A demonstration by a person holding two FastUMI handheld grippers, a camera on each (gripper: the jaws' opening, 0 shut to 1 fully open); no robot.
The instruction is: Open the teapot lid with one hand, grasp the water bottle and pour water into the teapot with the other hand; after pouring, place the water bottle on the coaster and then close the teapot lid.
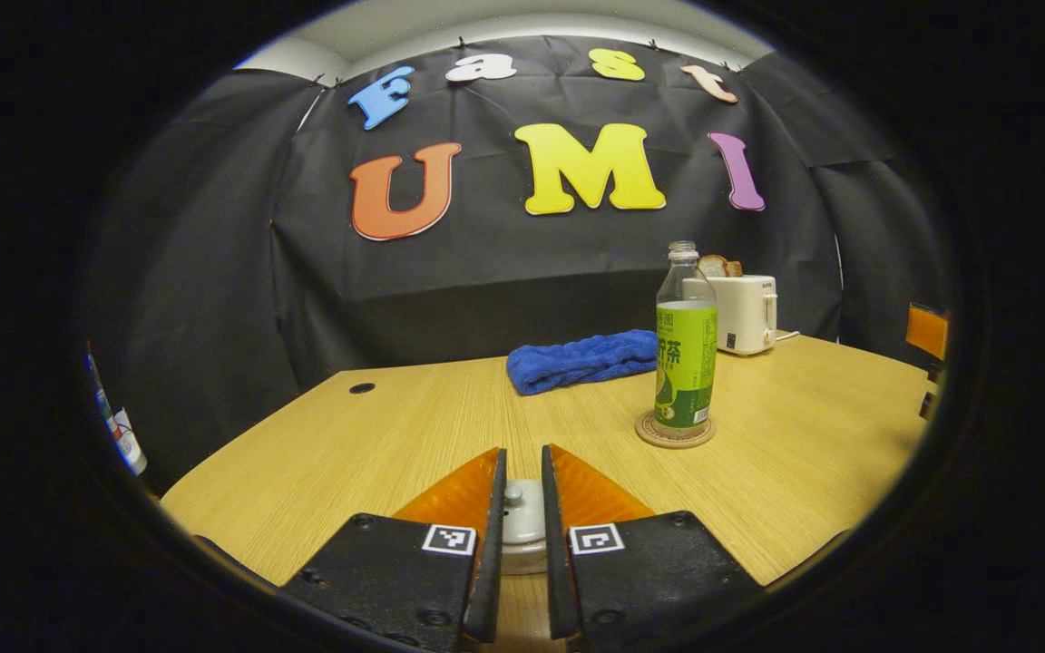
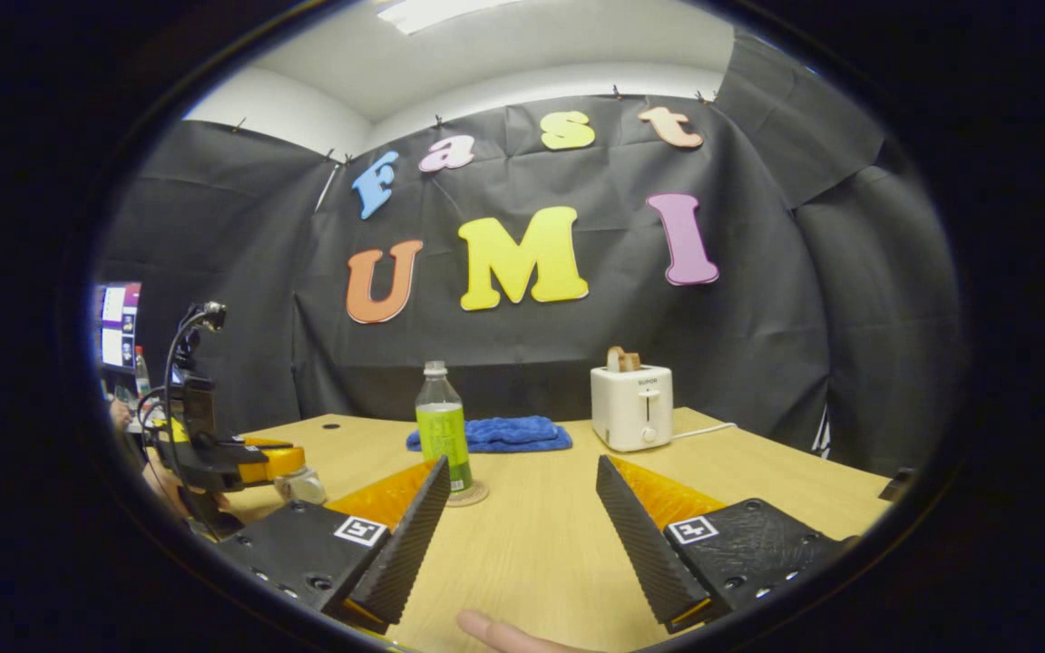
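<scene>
In the left gripper view my left gripper (image 1: 523, 453) is shut on the small knob of the white teapot lid (image 1: 522, 528), which sits low between its fingers. Whether the lid rests on the pot or is raised, I cannot tell. The clear water bottle (image 1: 686, 358) with a green label stands upright on a round coaster (image 1: 675, 433), ahead and to the right. In the right gripper view my right gripper (image 2: 522, 512) is wide open above the table, holding nothing. The bottle (image 2: 444, 431) stands beyond its left finger on the coaster (image 2: 477, 495). The left gripper (image 2: 255, 461) shows at far left, holding the whitish lid (image 2: 307, 488).
A folded blue towel (image 1: 581, 359) lies behind the bottle, and a white toaster (image 1: 745, 313) with bread in it stands at the back right. The wooden table (image 1: 377, 435) has a cable hole (image 1: 361, 388) at the back left. A fingertip (image 2: 495, 630) shows at the bottom edge.
</scene>
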